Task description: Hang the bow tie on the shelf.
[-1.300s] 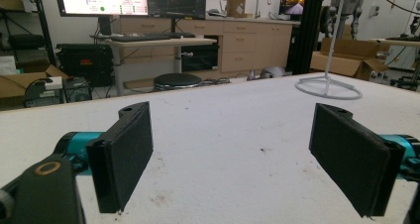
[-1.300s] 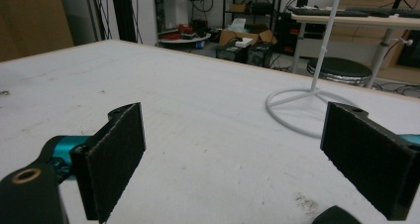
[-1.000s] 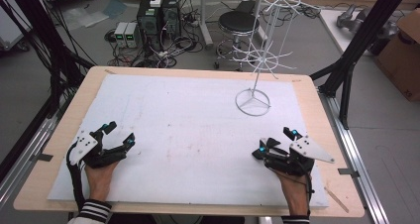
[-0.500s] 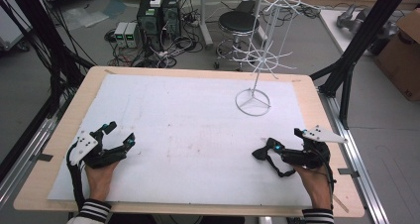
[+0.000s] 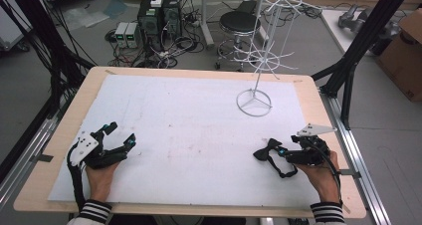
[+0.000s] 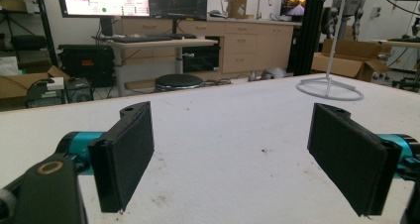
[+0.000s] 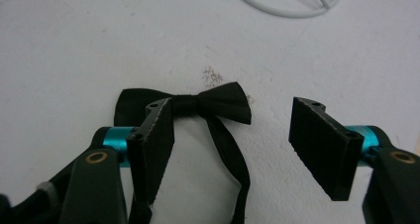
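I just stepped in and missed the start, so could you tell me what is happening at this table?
A person sits at the white-covered table with a claw in each hand. The right claw is open and low over a black bow tie lying flat on the cover, its strap running back between the jaws; nothing is gripped. The left claw rests open near the person's side, with nothing between its jaws. A white wire display stand waits at the far right with bare hooks.

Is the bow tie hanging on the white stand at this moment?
No, the bow tie lies flat on the table, before the open right gripper, apart from the stand.
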A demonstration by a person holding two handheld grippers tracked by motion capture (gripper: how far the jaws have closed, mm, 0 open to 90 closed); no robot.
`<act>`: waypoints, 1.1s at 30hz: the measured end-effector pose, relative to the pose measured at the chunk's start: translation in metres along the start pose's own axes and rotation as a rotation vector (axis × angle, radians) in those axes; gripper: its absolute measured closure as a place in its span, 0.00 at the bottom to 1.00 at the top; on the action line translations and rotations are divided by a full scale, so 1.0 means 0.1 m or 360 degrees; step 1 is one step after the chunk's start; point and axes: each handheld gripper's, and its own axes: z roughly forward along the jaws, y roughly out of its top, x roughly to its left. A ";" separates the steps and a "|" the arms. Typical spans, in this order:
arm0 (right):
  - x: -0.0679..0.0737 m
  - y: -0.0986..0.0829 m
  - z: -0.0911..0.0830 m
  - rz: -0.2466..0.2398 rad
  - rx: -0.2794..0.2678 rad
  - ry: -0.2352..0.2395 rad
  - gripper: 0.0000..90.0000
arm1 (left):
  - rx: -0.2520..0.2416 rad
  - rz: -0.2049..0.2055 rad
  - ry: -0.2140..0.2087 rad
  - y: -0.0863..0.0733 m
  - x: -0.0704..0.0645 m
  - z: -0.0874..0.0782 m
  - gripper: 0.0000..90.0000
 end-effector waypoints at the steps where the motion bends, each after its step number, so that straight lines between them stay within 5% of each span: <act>1: -0.01 -0.01 0.01 -0.0001 0.0018 0.0000 0.41 | 0.0000 0.0000 0.0000 0.00 0.00 0.00 0.20; 14: -0.10 -0.02 0.17 -0.0062 0.0329 0.0076 0.66 | 0.0003 0.0002 0.0000 0.00 0.00 0.00 0.20; 33: -0.15 -0.01 0.34 -0.0059 0.0505 0.0076 0.77 | 0.0001 0.0004 0.0001 0.00 0.00 0.00 0.21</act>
